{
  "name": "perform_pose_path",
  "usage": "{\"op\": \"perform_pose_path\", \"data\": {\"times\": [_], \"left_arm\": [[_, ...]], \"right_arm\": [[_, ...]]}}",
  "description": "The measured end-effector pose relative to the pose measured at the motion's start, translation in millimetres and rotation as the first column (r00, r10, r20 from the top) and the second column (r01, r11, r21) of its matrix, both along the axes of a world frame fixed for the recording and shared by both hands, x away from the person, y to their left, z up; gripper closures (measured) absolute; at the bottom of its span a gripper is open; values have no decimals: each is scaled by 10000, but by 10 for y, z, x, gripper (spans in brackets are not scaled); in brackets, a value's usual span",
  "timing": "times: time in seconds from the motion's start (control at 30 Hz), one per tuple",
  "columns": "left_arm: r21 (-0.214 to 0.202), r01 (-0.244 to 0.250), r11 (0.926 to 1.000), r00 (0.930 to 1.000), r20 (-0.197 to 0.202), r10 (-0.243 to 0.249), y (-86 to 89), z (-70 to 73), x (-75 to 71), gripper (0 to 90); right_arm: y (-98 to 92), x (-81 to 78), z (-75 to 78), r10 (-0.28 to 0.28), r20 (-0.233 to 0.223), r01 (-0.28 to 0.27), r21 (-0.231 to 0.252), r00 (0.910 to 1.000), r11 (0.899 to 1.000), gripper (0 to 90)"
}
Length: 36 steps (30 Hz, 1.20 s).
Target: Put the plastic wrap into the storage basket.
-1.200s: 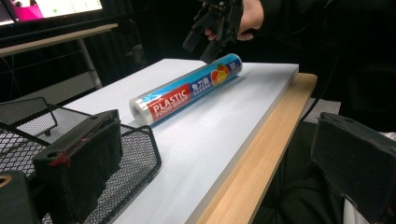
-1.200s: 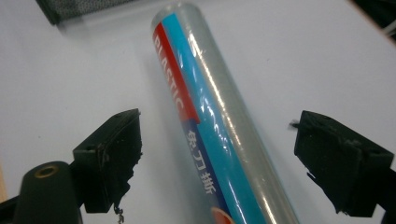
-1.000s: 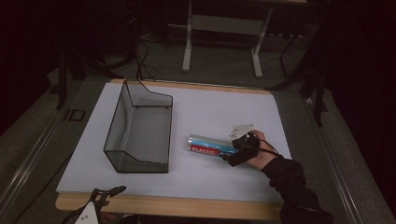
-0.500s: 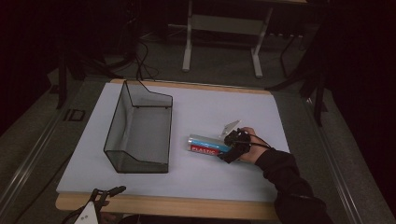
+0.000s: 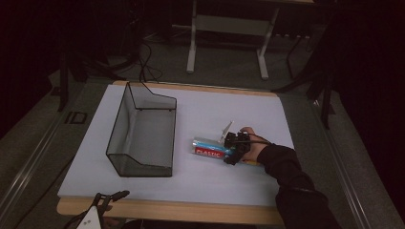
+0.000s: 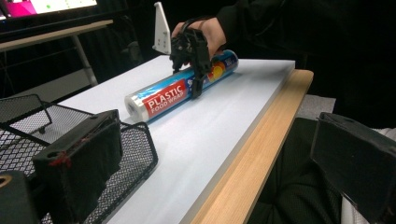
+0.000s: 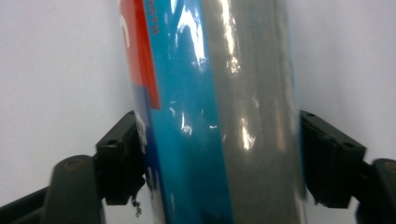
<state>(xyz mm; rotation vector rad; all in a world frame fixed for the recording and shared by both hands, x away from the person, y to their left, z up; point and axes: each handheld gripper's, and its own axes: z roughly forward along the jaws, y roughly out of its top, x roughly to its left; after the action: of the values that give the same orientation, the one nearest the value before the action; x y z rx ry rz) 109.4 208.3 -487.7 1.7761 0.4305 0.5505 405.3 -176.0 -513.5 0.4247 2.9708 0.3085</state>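
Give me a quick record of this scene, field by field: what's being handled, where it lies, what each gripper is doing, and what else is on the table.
item handled: plastic wrap roll, lying on its side
surface: white table with a wooden front edge
right gripper: jaws have just been closing on the roll, one pad against each side of it
left gripper: at the table's near edge, jaws apart, nothing between them
other item: black wire mesh basket, left of the roll, apart from it
roll in basket: not yet
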Motion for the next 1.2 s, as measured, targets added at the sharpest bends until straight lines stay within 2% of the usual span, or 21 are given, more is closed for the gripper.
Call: {"op": "perform_pose_path", "data": {"times": [0.07, 0.1, 0.23, 0.3, 0.37, 0.47, 0.5, 0.53, 0.63, 0.77, 0.83, 1.0, 1.1, 1.13, 1.2], "left_arm": [[-10, 14, 10000, 10000, -10, -14, 0, -1, 0, 27], [-9, 18, 10000, 10000, -22, -19, -1, -2, 2, 27], [16, 49, 10000, 10000, -29, -49, -8, -6, 3, 27], [23, 45, 10000, 10000, 0, -45, -10, -5, 1, 27], [4, 43, 10000, 10000, -3, -43, -8, -5, 3, 27], [2, 32, 10000, 10000, 5, -32, -5, -5, 6, 27], [12, 36, 10000, 10000, 10, -36, -6, -6, 8, 27], [11, 48, 10000, 10000, 13, -48, -7, -6, 8, 27], [20, 53, 10000, 10000, 18, -54, -10, -6, 7, 27], [22, 37, 10000, 10000, 24, -37, -11, -6, 7, 27], [24, 33, 10000, 10000, 33, -33, -11, -7, 7, 27], [32, 30, 10000, 10000, 46, -30, -12, -7, 9, 27], [15, 23, 10000, 10000, 23, -23, -12, -7, 9, 27], [25, 19, 10000, 10000, 44, -19, -11, -6, 10, 27], [19, 21, 10000, 10000, 54, -21, -10, -6, 10, 27]], "right_arm": [[4, 8, -11, 41, -141, -41, -7, 9999, 10000, 277], [18, 14, -25, 87, -371, -90, -87, 9993, 9999, 279], [47, 42, -23, 52, -620, -71, -316, 9981, 9995, 285], [75, 22, -12, 308, -454, -336, -609, 9985, 9976, 294], [95, -5, -5, 345, -333, -370, -759, 9988, 9964, 297], [107, -20, 6, 322, -386, -353, -808, 9987, 9961, 302], [105, -20, 14, 300, -527, -338, -744, 9982, 9967, 303], [99, -39, 43, 220, -607, -245, -400, 9979, 9989, 306], [90, -77, 126, 166, -270, -162, 157, 9995, 9997, 307], [91, -92, 283, 47, -143, -33, 909, 9999, 9959, 309], [99, -106, 361, -69, 122, 54, 1235, 9999, 9923, 310], [109, -91, 507, -509, 324, 433, 2015, 9982, 9785, 312], [122, -88, 558, -702, 421, 593, 2208, 9966, 9735, 312], [138, -83, 613, -997, 506, 845, 2446, 9937, 9659, 313], [152, -78, 667, -1201, 519, 1020, 2676, 9914, 9581, 314]]}}
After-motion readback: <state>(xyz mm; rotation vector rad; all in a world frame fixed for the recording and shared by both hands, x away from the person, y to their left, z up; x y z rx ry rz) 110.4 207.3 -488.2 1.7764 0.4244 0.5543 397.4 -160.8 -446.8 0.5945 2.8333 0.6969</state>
